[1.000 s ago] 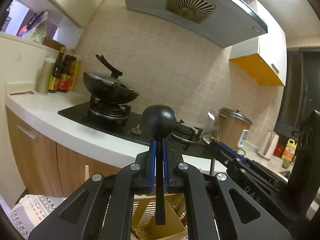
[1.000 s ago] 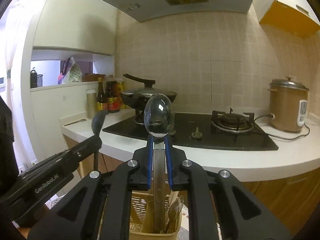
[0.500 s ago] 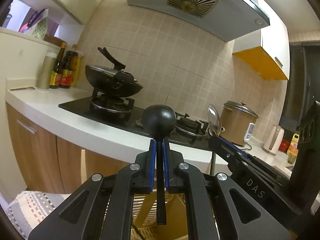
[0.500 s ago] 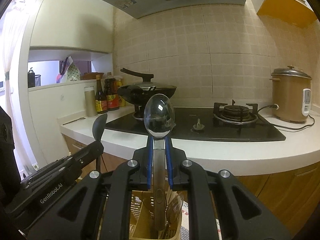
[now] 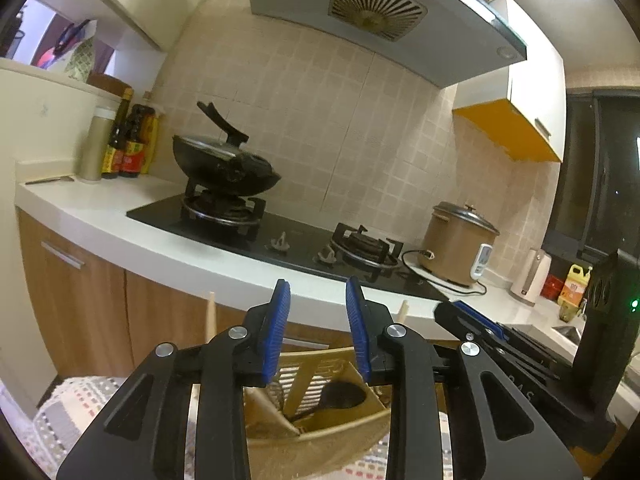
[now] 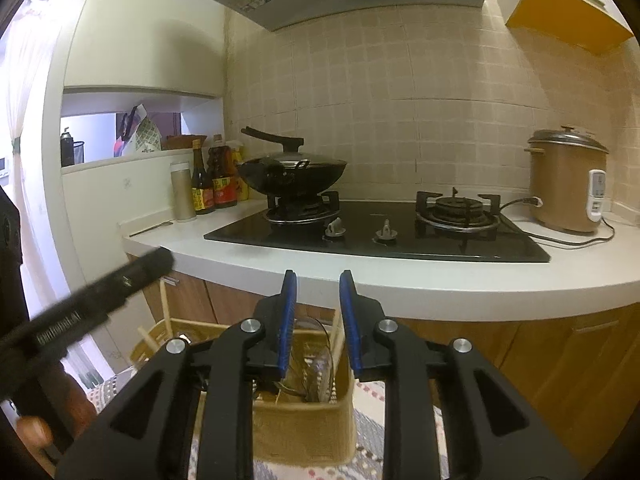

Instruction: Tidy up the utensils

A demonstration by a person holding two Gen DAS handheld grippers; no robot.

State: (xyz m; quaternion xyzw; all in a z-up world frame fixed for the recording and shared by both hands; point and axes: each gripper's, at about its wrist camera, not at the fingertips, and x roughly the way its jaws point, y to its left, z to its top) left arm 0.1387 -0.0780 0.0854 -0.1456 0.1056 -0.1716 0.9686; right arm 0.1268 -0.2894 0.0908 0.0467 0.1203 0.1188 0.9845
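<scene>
Beige plastic is the material of the utensil holder (image 5: 320, 436), which stands low and near, just under both grippers, on a patterned cloth (image 5: 60, 412). The left hand-held gripper (image 5: 316, 332) has its blue pads (image 5: 276, 332) apart and its jaws are opening, with nothing between them; below it a black ladle (image 5: 340, 396) lies with its bowl up in one compartment of the holder. The right hand-held gripper (image 6: 318, 320) is also opening and empty, and under it a metal spoon (image 6: 320, 364) stands in the holder among some other metal pieces which I cannot count because they overlap. I count one black ladle, one holder, and at least two pale wooden chopsticks (image 5: 211, 316) that stick up at the left and the right of the holder. I judge that the ladle is light and stiff, with a matt handle that is easy to pinch at the middle of the shaft; the spoon is smooth and can slip, so the flat part of its handle is the better place. The holder itself looks light and could tip if a utensil is pushed sideways. Far behind, on the bench (image 6: 440, 280), are one wok (image 6: 292, 172), one rice cooker (image 6: 568, 184) and some bottles (image 6: 208, 184).
</scene>
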